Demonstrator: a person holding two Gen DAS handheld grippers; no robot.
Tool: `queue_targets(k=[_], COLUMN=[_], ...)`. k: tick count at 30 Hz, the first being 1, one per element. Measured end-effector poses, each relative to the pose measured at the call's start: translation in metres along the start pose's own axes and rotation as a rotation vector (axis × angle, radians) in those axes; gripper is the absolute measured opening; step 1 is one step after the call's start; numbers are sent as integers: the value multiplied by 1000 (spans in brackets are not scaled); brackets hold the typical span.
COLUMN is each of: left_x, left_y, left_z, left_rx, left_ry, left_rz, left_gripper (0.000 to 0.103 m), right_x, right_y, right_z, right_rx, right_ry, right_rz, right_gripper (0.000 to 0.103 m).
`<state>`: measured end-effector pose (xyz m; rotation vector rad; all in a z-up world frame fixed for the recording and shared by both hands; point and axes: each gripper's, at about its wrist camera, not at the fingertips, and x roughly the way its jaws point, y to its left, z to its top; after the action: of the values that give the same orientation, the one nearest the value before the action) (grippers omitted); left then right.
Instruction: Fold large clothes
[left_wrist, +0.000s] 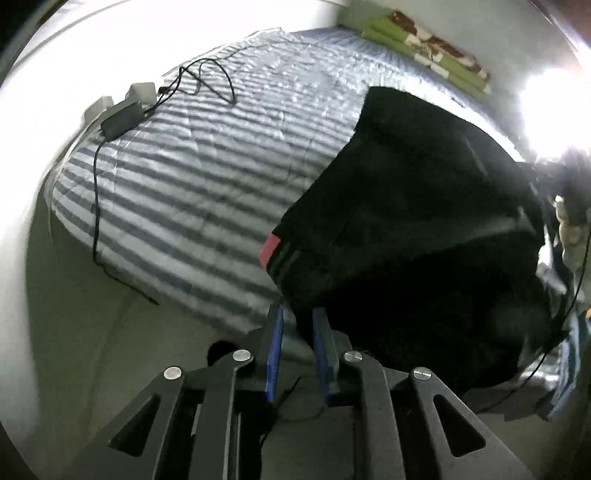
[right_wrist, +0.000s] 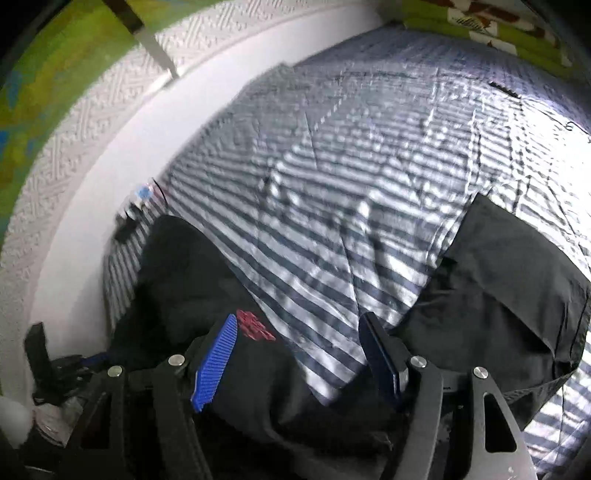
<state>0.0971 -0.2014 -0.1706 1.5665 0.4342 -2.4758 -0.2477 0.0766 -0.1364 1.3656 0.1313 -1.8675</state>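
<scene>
Garment: a black garment (left_wrist: 413, 229) is seen spread on the striped bedcover (left_wrist: 192, 177), filling the 3 o'clock half of the left view; a red patch shows on its edge near centre.
Same garment, right view: two dark parts (right_wrist: 192, 280) are seen at 8 and 4 o'clock, with bare bedcover between them; a red print lies just beyond the blue pad.
Left gripper (left_wrist: 298, 314): narrowed, with an edge of black cloth pinched between the blue pads at 6 o'clock.
Right gripper (right_wrist: 299, 325): spread wide; nothing is held, and the cloth lies beneath and beside the fingers.
Other items: a black adapter with cable (left_wrist: 122, 118) is noted at 10 o'clock on the bedcover; folded green bedding (left_wrist: 424, 48) at 1 o'clock.
Step in hand: judged to be the gathering of a second edge before a fold is carried over.
Advice: the right jaws should be closed on one layer only, at the matching edge. The pinched edge should be kept taut and level. The cloth should be lifted clear of the bedcover, so that no stripe fabric is dragged.
Risk: blur suggests motion; the dark cloth hides seams and layers, so the grip cannot be fully verified.
</scene>
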Motion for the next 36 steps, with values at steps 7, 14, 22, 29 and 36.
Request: queue_targets(k=[7, 14, 22, 29, 36], left_x=[5, 17, 9, 7, 55], left_y=[-11, -9, -8, -22, -27], left_z=[12, 18, 24, 57, 64], left_rx=[21, 45, 59, 100, 96], left_ry=[-7, 8, -6, -58, 41], left_rz=[42, 86, 110, 104, 93], left_gripper=[17, 17, 17, 17, 16], right_x=[63, 74, 7, -60, -7], right_y=[24, 34, 43, 39, -16], right_z=[-25, -44, -22, 18, 8], right_rx=[-123, -172, -185, -143, -82], right_ry=[164, 166, -61, -335, -50], right_rz=[-81, -124, -275, -587, -715], right_gripper=[65, 17, 3, 3, 6])
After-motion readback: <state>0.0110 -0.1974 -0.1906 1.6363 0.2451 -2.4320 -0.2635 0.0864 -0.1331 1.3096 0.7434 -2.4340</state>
